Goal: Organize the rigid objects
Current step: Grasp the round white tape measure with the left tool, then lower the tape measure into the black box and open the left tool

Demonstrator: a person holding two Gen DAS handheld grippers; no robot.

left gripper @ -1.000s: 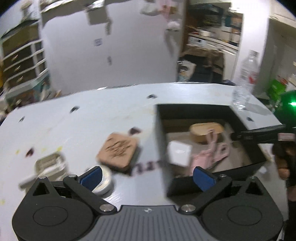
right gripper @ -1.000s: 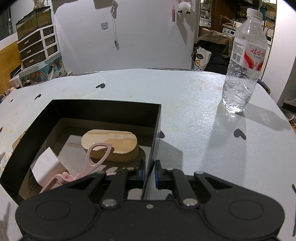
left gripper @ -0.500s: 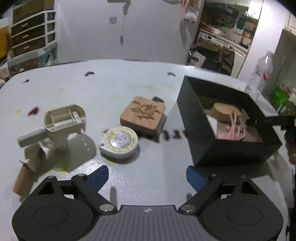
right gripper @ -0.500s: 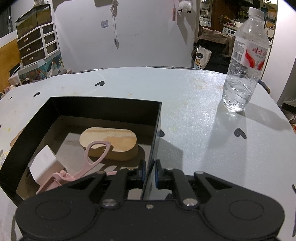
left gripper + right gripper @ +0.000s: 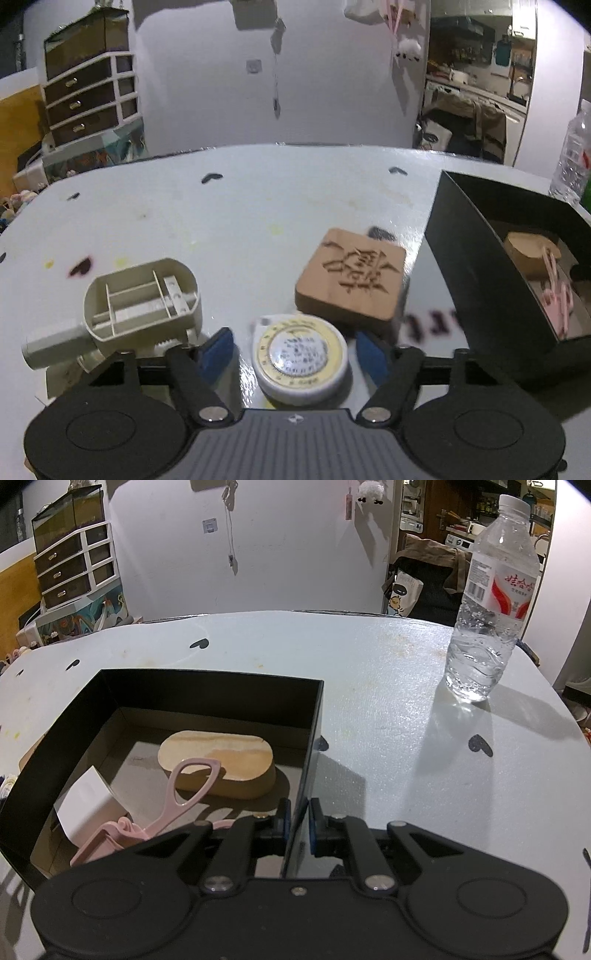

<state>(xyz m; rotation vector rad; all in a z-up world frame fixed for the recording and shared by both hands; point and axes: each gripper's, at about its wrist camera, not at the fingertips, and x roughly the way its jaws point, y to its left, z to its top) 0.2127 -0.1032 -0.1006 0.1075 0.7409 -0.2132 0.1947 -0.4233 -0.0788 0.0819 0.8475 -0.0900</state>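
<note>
The left gripper (image 5: 294, 352) is hovering low over the pale grey table (image 5: 229, 221) with its blue-padded fingers (image 5: 216, 349) spread wide, and the round white tape measure with a yellow dial ring (image 5: 301, 363) is lying flat on the table between them, touching neither pad as far as the left wrist view shows. Just beyond the tape measure, a square wooden block with a carved pattern (image 5: 351, 280) is resting flat, its near edge just beside the tape measure's far rim. To the left, a beige plastic tray-like part with inner ribs and a stubby handle (image 5: 140, 299) is sitting close to the left finger. At the right, the open black cardboard box (image 5: 469, 258) is standing on the table, near the carved block. The right gripper (image 5: 297, 825) is pinching the right-hand wall of that black cardboard box (image 5: 312, 723), with one pad inside and one outside, pressed against the thin wall. Inside the box, an oval wooden block (image 5: 221, 764) is lying flat, a pink plastic scissor-like tool (image 5: 177, 808) is leaning over its near edge, and a white paper card (image 5: 88, 801) is standing tilted in the near left corner. A clear plastic water bottle with a red and white label (image 5: 487, 605) is standing upright on the table, well apart from the box at the far right.
</note>
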